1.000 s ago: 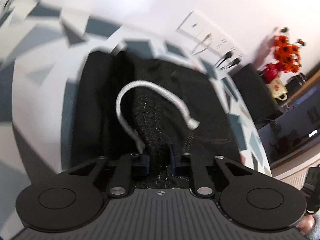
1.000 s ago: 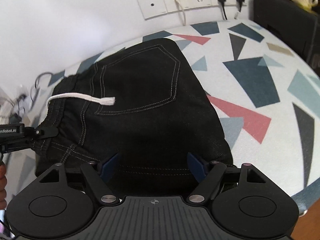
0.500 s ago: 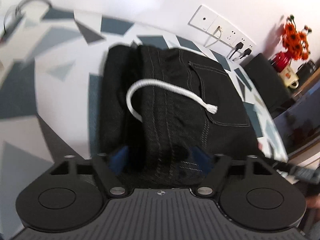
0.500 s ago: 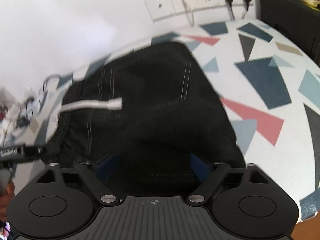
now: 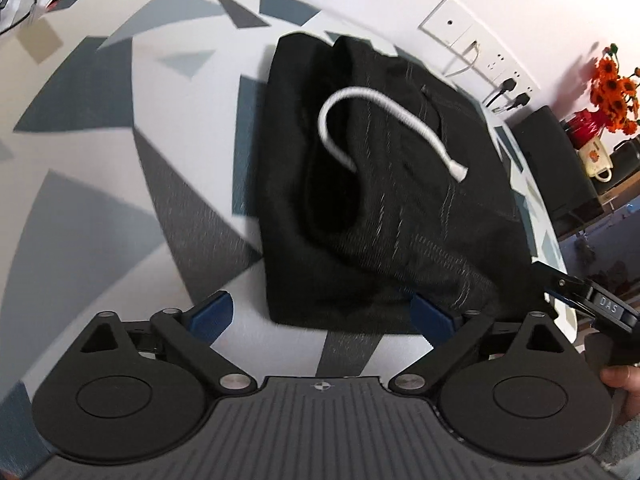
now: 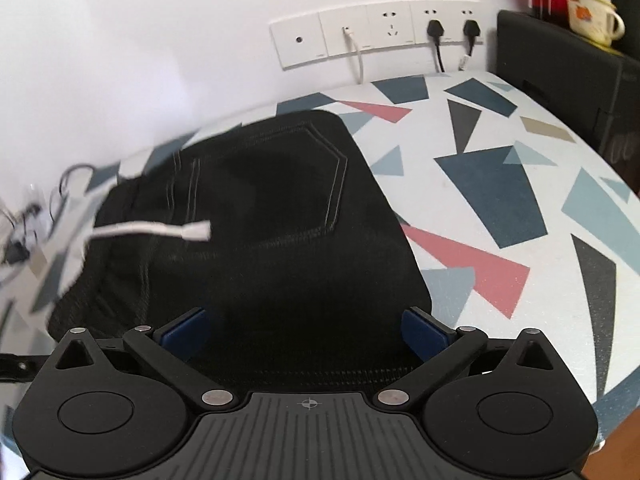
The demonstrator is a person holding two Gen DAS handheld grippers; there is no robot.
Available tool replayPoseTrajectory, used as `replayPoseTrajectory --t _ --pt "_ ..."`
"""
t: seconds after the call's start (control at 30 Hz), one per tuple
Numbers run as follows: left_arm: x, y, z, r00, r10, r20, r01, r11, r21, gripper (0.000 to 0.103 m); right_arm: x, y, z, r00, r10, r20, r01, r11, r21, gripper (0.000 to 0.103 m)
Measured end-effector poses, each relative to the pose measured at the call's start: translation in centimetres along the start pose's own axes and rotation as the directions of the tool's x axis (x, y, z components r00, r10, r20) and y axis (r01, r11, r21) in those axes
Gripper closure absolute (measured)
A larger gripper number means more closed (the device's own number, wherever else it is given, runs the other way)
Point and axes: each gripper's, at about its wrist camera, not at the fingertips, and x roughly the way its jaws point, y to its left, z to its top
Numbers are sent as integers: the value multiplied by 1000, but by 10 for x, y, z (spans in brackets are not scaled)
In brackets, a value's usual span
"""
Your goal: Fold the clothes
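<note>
Black denim shorts (image 5: pixel 384 200) lie folded into a compact bundle on the tabletop (image 5: pixel 120 160), which is covered in a white cloth printed with grey, blue and pink triangles. A white drawstring (image 5: pixel 384 120) curls in a loop over the top of the bundle, its frayed end resting on the dark fabric. From the right wrist view the stitched back pocket (image 6: pixel 280 184) faces up, with the cord's end lying just left of it.

The left gripper (image 5: pixel 320 312) sits at the near edge of the shorts, its blue-padded fingers (image 5: pixel 210 312) spread wide and holding nothing; the right-hand pad is just beside the hem, though whether it touches is unclear. The right gripper (image 6: pixel 308 332) is likewise spread wide over the bundle's near side, empty, with the fabric filling the gap between its fingers (image 6: pixel 182 334).

Behind the tabletop a row of wall sockets (image 6: pixel 376 36) carries two black plugs and a white cable. Orange flowers (image 5: pixel 612 88) and a mug (image 5: pixel 598 158) stand at far right.
</note>
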Motion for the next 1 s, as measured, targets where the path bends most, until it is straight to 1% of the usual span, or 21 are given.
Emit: replayPoseTrajectory --t 0.03,0.07,0.13,0.2,0.33,0.37,0.43,0.53,0.6,0.7,0.73,0.8,0.83,0.87,0.9,0.93,1.0 --pt "1 -1 -2 1000 6 1 -6 1000 1 4 0 2 -2 1000 -13 2 13 1000 -7 1" --pt "2 -1 -4 1000 12 1 -12 1000 2 1 0 4 -3 1000 -20 6 20 1000 -18 1" --pt "3 -3 -7 1000 25 3 -25 1000 4 0 -2 9 -6 1000 -20 20 21 998 -64 1" --pt "5 -5 -9 999 41 6 -41 999 14 0 0 14 -10 999 -28 21 31 991 -133 1" --pt "9 -12 -10 997 81 17 -81 996 36 0 -1 15 -16 996 -73 47 81 974 -212 1" --pt "10 -14 -10 995 93 20 -94 995 39 0 -3 15 -18 996 -72 54 82 969 -234 1" --pt "12 -18 -11 992 122 23 -123 991 46 0 -7 18 -22 997 -43 62 60 954 -293 1" --pt "17 -28 -10 982 187 19 -187 980 66 0 -7 22 -32 999 9 43 9 918 -396 1" --pt "23 -37 -9 971 238 0 -237 967 97 0 -5 25 -39 999 19 29 -3 883 -469 1" --pt "31 -50 -7 948 315 -39 -306 941 143 0 -2 34 -50 999 32 34 -4 795 -606 1" --pt "32 -51 -7 943 327 -55 -319 939 126 0 -1 36 -52 999 46 28 -18 775 -632 1" --pt "31 -53 -6 936 342 -89 -336 939 68 0 3 36 -53 996 87 -1 -67 758 -648 1" --pt "30 -53 -7 934 343 -101 -341 939 32 0 5 36 -53 994 109 -14 -92 752 -653 1" --pt "29 -53 -8 933 342 -110 -345 939 -6 0 6 36 -53 992 124 -20 -105 734 -671 1" --pt "28 -53 -9 933 340 -117 -347 937 -42 0 7 37 -55 991 132 -20 -108 704 -702 1" --pt "27 -54 -12 936 330 -123 -341 937 -79 0 8 38 -58 990 137 -20 -107 665 -739 1" --pt "24 -57 -18 953 272 -133 -292 942 -163 0 10 38 -63 989 146 -35 -117 604 -789 1"
